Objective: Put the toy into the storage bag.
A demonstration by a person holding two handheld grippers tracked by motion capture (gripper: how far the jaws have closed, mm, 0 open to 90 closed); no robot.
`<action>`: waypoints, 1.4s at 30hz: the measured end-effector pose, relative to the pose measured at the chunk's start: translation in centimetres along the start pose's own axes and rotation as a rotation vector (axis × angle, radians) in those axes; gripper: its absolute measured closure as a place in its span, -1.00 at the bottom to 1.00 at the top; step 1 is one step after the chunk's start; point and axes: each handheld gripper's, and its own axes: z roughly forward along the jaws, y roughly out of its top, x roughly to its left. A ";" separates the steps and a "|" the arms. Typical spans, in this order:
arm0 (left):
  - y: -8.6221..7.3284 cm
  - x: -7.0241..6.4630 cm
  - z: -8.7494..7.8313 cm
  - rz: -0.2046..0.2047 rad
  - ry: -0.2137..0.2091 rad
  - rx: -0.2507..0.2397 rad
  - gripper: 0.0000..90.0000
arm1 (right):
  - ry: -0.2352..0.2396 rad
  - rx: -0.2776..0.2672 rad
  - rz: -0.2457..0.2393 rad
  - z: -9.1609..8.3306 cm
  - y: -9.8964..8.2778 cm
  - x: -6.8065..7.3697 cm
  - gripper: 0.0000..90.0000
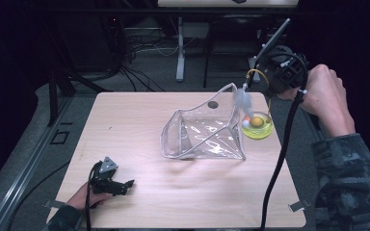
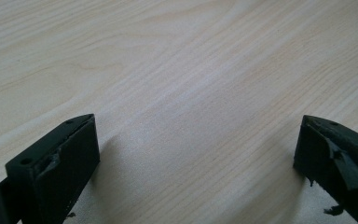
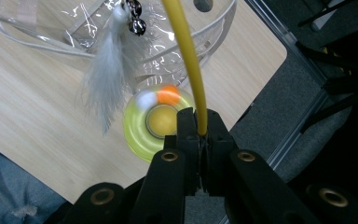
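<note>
A clear plastic pouch (image 1: 204, 132) stands open in the middle of the wooden table (image 1: 125, 120). To its right sits a yellow-green ring toy (image 1: 257, 126) with a white ball (image 3: 145, 99) and an orange ball (image 3: 168, 94) on its track. My right gripper (image 1: 270, 81) hovers above the table's far right edge, shut on the yellow stem (image 3: 186, 51) of a wand. The wand's grey-white feather (image 1: 243, 101) and small bells (image 3: 135, 18) dangle over the pouch's right rim. My left gripper (image 1: 127, 185) rests low at the front left, open, with bare wood between its fingers (image 2: 60, 158).
The right gripper's black cable (image 1: 279, 154) hangs across the table's right side. The ring toy (image 3: 140, 135) lies close to the table's right edge (image 3: 242, 93). Beyond the far edge are a desk leg (image 1: 180, 48) and floor cables (image 1: 139, 45).
</note>
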 end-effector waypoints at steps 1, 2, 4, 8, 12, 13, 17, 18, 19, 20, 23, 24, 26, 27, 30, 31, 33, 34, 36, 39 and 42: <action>0.0 0.0 0.0 0.000 0.000 0.000 -1.00 | -0.002 -0.009 0.000 0.0 0.1 0.1 0.95; 0.0 0.0 0.0 0.000 0.000 0.000 -1.00 | 0.002 -0.011 0.002 -0.2 0.5 0.2 0.95; 0.0 0.0 0.0 0.000 0.000 0.000 -1.00 | 0.001 -0.015 -0.004 -0.3 0.8 0.2 0.95; 0.0 0.0 0.0 0.000 0.000 0.000 -1.00 | -0.003 -0.015 -0.009 -0.5 1.3 0.3 0.95; 0.0 0.0 0.0 0.000 0.000 0.000 -1.00 | -0.008 -0.025 -0.011 -0.8 1.9 0.7 0.95; 0.0 0.0 0.0 0.000 0.000 0.000 -1.00 | -0.009 -0.031 -0.019 -0.8 2.0 0.7 0.95; 0.0 0.0 0.0 0.000 0.000 0.000 -1.00 | -0.015 -0.033 -0.023 -1.1 2.6 0.9 0.95; 0.0 0.0 0.0 0.000 0.000 0.000 -1.00 | -0.016 -0.032 -0.022 -1.2 2.7 1.0 0.95; 0.0 0.0 0.0 0.000 0.000 0.000 -1.00 | -0.020 -0.035 -0.023 -1.2 2.8 1.0 0.95; 0.0 0.0 0.0 0.000 0.000 0.000 -1.00 | -0.019 -0.033 -0.019 -1.3 2.9 1.1 0.95; 0.0 0.0 0.0 0.000 0.000 0.000 -1.00 | -0.024 -0.036 -0.015 -1.4 3.3 1.2 0.95; 0.0 0.0 0.0 0.000 0.000 0.000 -1.00 | -0.027 -0.038 -0.018 -1.4 3.4 1.2 0.95; 0.0 0.0 0.0 0.000 0.000 0.000 -1.00 | -0.034 -0.034 -0.024 -1.6 3.9 1.4 0.95; 0.0 0.0 0.0 -0.001 0.000 0.000 -1.00 | -0.034 -0.034 -0.024 -1.6 3.9 1.4 0.95; 0.0 0.0 0.0 0.000 0.000 0.000 -1.00 | -0.036 -0.041 -0.026 -1.7 4.4 1.6 0.95; 0.0 0.0 0.0 0.000 0.000 0.000 -1.00 | -0.035 -0.044 -0.024 -1.8 4.5 1.7 0.95; 0.0 0.0 0.0 0.000 0.000 0.000 -1.00 | -0.038 -0.046 -0.030 -1.9 4.9 1.8 0.95; 0.0 0.0 0.0 0.000 0.000 0.000 -1.00 | -0.035 -0.050 -0.028 -2.0 5.0 1.9 0.95; 0.0 0.0 0.0 0.000 0.000 0.000 -1.00 | -0.038 -0.046 -0.039 -2.1 5.4 2.1 0.95; 0.0 0.0 0.0 0.000 -0.001 0.000 -1.00 | -0.035 -0.055 -0.039 -2.0 5.9 2.3 0.95; 0.0 0.0 0.0 0.000 0.000 0.000 -1.00 | -0.036 -0.066 -0.043 -2.0 6.5 2.6 0.95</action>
